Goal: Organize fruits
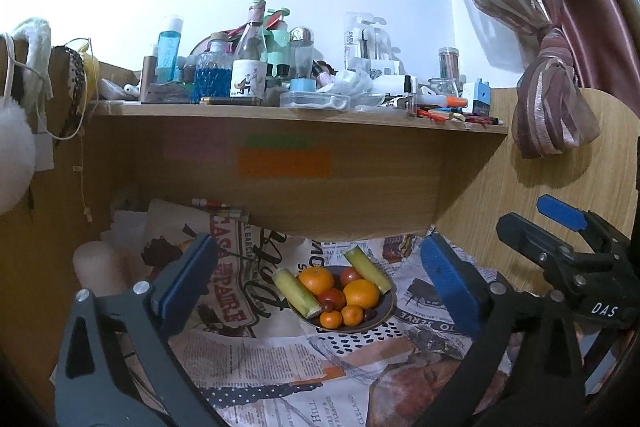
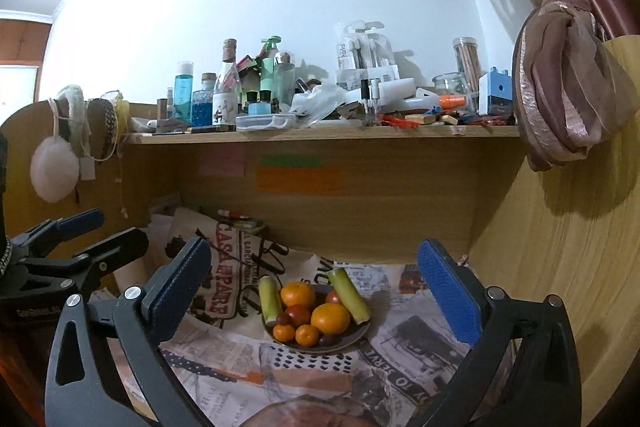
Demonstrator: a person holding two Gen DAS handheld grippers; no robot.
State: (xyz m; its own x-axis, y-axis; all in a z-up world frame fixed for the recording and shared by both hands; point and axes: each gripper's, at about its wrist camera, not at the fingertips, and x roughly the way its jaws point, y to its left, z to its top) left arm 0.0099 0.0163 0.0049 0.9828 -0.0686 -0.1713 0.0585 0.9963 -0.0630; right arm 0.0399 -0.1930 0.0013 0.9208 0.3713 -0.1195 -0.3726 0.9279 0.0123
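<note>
Orange mandarins (image 2: 330,318) and red fruits (image 2: 298,314) are glowing on a dark plate (image 2: 356,335), pale green-yellow stalks (image 2: 349,294) showing at twelve o'clock; newsprint paper (image 2: 420,343) is displaying black lettering, and blue pads (image 2: 448,295) are lining black grippers

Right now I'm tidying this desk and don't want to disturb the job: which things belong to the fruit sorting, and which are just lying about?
Fruit job: plate, oranges, small tangerines, red fruits, green stalks.

Lying about: shelf bottles, pencil jar, curtain, newspaper.
</note>
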